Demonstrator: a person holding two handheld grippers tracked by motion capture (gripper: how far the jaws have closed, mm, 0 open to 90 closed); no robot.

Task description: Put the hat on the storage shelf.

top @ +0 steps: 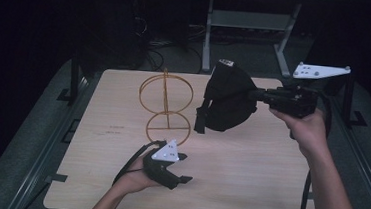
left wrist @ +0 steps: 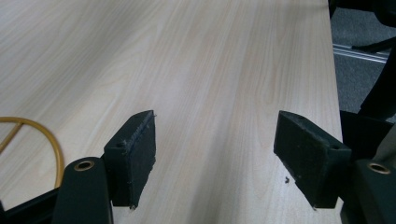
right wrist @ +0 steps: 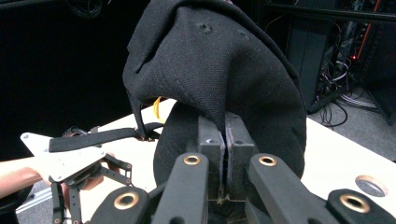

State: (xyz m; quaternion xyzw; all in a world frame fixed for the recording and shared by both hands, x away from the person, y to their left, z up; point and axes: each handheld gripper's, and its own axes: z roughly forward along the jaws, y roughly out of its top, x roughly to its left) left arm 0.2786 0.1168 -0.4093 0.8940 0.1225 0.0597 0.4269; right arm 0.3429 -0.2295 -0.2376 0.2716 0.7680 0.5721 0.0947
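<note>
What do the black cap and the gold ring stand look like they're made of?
Black cap: likely woven cloth, matte; the right gripper view shows a fine weave, soft folds and stitched eyelets. Gold ring stand: apparently thin metal wire with a shiny golden finish, holding rigid hoops.

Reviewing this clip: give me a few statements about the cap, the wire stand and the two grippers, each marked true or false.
1. The right gripper is shut on the black cap. True.
2. The cap lies flat on the table. False: it is held up in the air above the table.
3. The left gripper is open with nothing between its fingers. True.
4. The cap already sits on the gold wire stand. False: the stand is bare, and the cap hangs to its right.
5. The wire stand stands upright on the table. True.
</note>
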